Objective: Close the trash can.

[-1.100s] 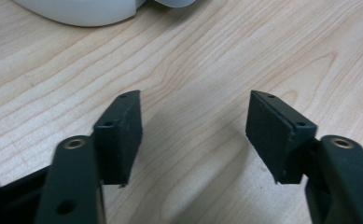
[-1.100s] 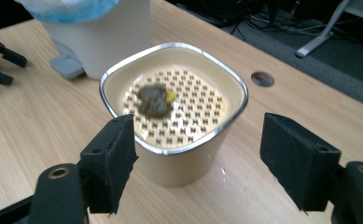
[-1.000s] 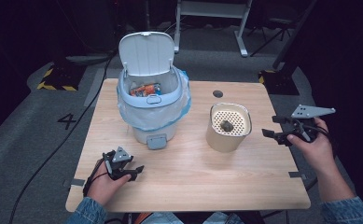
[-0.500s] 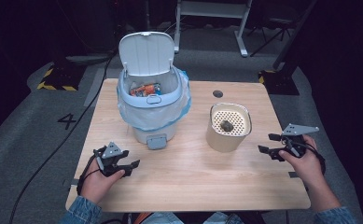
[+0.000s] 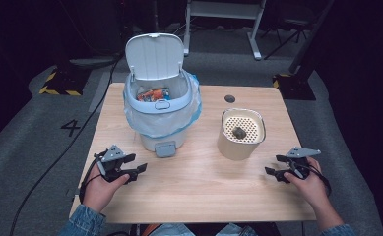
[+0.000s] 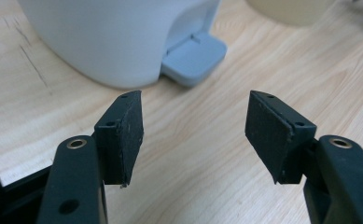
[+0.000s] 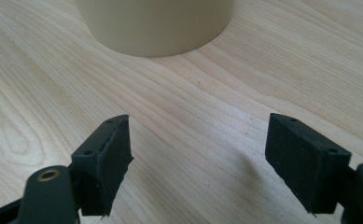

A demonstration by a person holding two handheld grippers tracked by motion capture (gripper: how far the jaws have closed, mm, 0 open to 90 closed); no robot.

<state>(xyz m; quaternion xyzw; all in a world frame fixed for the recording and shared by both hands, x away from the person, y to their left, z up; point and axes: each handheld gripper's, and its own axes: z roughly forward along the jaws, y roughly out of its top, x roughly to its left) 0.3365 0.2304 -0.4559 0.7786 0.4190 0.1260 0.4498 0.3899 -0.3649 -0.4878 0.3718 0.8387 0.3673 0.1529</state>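
Both grippers, left point(image 5: 139, 169) and right point(image 5: 272, 172), open and empty, right jaws just widened; risk: a low reach tips the cup point(image 5: 240, 133).

Dark lab, floor marking tape point(image 5: 56, 91), numbered floor

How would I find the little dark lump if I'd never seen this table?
Start at the big white bin with its lid up. To its right stands a short cream pot. The dark lump sits alone on the pot's holey top.
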